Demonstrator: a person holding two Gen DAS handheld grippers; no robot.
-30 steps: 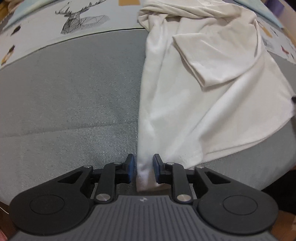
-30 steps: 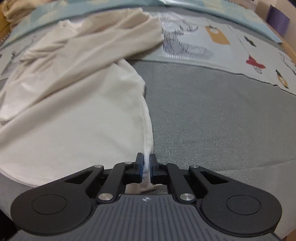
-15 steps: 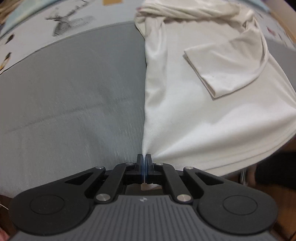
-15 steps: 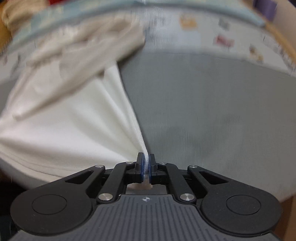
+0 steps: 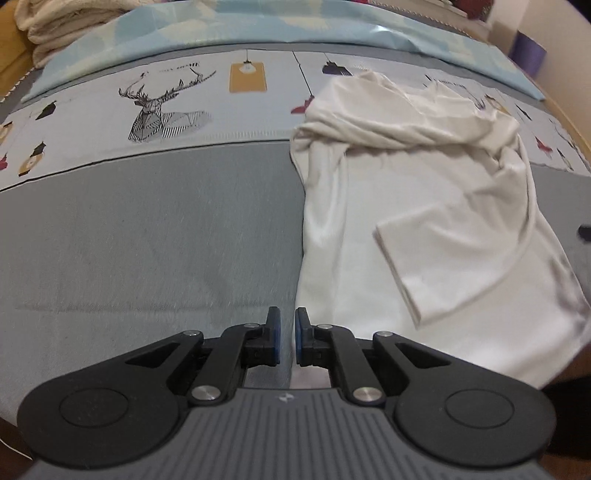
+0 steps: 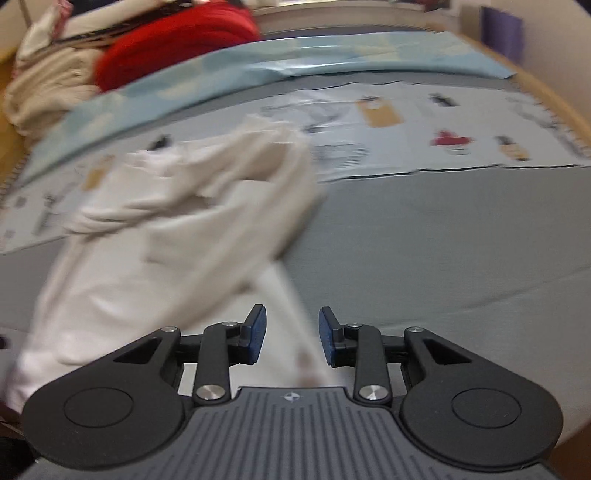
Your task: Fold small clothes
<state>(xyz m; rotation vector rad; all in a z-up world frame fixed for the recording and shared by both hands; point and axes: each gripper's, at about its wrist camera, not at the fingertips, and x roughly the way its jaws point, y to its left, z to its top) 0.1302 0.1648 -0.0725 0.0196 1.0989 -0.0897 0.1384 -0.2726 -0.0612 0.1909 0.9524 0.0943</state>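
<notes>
- My left hand-held gripper (image 5: 287, 338) has its blue pads a narrow gap apart — the jaws have just opened a little, and nothing is pinched between them.
- In the left wrist view the white garment (image 5: 424, 236) lies on the grey bed cover (image 5: 147, 240), to the right of that gripper; its near left edge runs just beside the right pad, with a strip of white cloth showing below the fingers.
- A folded sleeve (image 5: 443, 258) lies across the middle of the garment, and the far end is bunched into a rumpled heap on the printed sheet (image 5: 166, 107) with the stag drawing.
- My right hand-held gripper (image 6: 291, 338) is spread — its jaws have just been opening; the garment's edge (image 6: 295, 325) lies in the gap, clear of both pads.
- The right wrist view is blurred; there the garment sits to the left, grey cover to the right.
- At the far left I see a cream pile of cloth (image 6: 44, 88) and something red (image 6: 173, 40) beside it.
- A pale blue sheet (image 5: 295, 26) lies across the far side of the bed.
</notes>
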